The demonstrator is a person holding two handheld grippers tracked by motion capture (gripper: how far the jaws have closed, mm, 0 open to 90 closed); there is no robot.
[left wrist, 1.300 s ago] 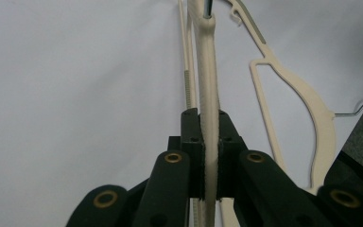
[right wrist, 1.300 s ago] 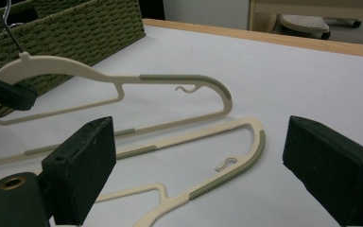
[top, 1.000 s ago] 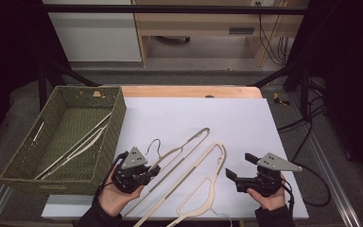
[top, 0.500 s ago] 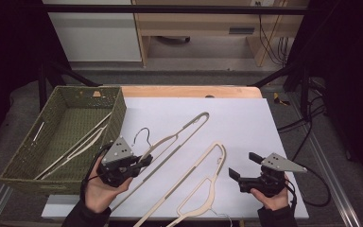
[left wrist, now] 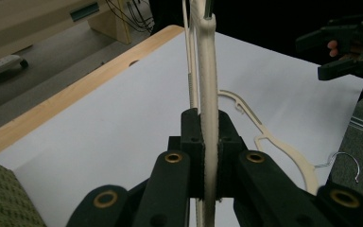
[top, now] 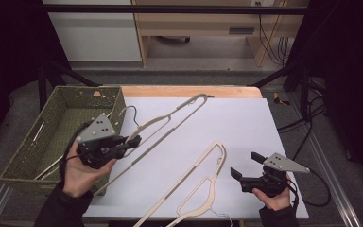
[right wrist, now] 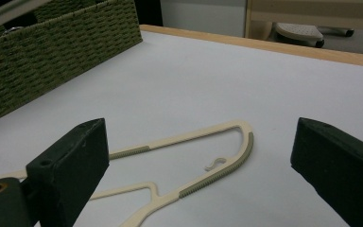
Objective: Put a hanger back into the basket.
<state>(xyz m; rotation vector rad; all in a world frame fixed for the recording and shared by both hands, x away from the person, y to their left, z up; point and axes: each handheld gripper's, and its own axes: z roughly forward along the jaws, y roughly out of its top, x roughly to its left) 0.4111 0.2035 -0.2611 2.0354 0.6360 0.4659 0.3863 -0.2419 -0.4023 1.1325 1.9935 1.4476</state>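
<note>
So the left gripper (top: 131, 142) has its jaws pinched tight on a cream hanger (top: 168, 118). In the left gripper view the hanger's bar (left wrist: 207, 109) runs straight up between the two black pads, sandwiched flat. The grip sits near the hook end, right beside the green wicker basket (top: 33, 161), at its near right corner. From there the hanger's long axis runs diagonally away from the basket, with its far rounded end over the white sheet (top: 246, 118) and up near the table's wooden back edge.

The right gripper (top: 246, 165) sits well away from the basket, jaws wide apart with nothing between them. A second hanger (top: 203, 175) lies flat on the sheet between the two grippers.
</note>
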